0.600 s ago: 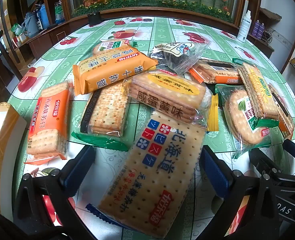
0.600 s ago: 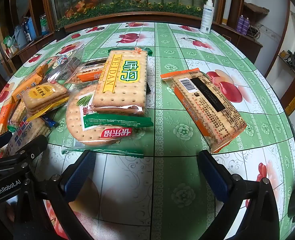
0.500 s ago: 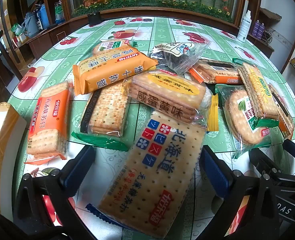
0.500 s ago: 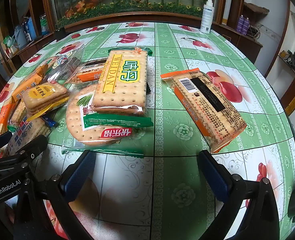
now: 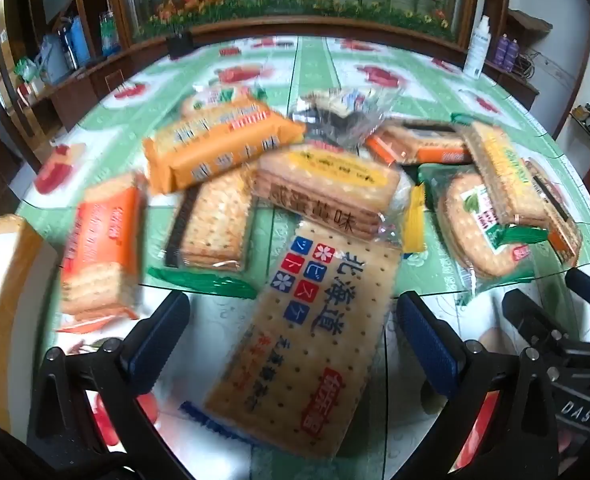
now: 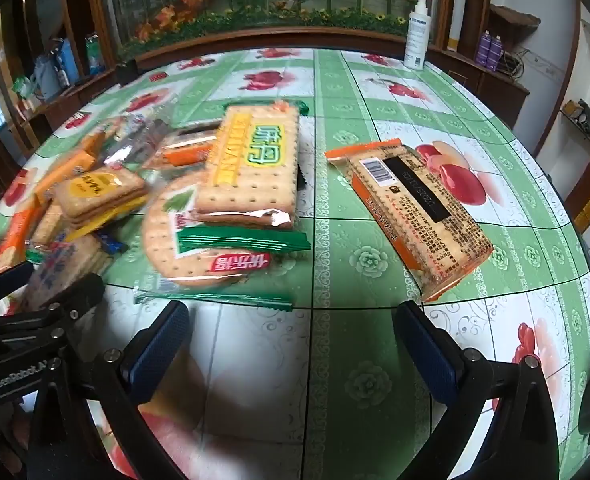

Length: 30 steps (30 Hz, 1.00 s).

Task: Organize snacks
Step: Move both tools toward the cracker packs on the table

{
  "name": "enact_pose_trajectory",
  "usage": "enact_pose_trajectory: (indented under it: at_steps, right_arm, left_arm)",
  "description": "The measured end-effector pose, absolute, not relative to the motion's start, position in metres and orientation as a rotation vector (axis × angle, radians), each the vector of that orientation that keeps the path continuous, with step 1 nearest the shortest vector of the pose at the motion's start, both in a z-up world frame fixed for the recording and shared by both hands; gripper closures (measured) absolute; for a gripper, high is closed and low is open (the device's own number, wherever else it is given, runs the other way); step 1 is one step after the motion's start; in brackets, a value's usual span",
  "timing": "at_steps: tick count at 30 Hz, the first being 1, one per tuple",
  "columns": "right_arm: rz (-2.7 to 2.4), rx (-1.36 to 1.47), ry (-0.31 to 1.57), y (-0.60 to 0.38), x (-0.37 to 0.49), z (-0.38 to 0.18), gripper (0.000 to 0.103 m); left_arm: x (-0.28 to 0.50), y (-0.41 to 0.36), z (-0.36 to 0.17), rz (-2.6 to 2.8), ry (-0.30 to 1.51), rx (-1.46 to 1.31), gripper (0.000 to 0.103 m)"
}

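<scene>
While both grippers stand with jaws spread wide and hold nothing, the snacks lie scattered on the green fruit-print tablecloth (image 6: 371, 360). The left gripper (image 5: 291, 332) straddles the long cracker packet with blue and red squares (image 5: 311, 340), which lies between its blue pads without touching them. That packet's far end is tucked under the yellow-label cracker packet (image 5: 327, 188); an orange packet (image 5: 99, 248) lies to the left, and a green-edged one (image 5: 211, 224) just beside it. The right gripper (image 6: 291, 340) hangs over bare cloth. Ahead to its right lies the barcode-side packet (image 6: 415, 208), apart from the rest; ahead to its left the WEIDAN packet (image 6: 255, 164) rests on a round-cracker packet (image 6: 199, 252). The pile farther left is blurred, probably more cracker packets.
</scene>
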State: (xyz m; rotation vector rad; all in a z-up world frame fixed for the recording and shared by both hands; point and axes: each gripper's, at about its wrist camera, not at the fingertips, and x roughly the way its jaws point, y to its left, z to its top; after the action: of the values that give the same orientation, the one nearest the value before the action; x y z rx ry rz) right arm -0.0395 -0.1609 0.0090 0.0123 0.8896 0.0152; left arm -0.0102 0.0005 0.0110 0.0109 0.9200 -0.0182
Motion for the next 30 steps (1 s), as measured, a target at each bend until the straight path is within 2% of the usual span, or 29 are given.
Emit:
enact_pose_trajectory:
  at_steps: [15,30]
  right_arm:
    - [0.101,0.051,0.753,-0.151,-0.064,0.055,0.000]
    - [0.163,0.047,0.690,-0.139,-0.076,0.062,0.000]
  left_arm:
    - [-0.054,0.030,0.065,0.012,0.734,0.026,0.000]
    - [-0.055,0.044,0.060,-0.011,0.751,-0.029,0.000]
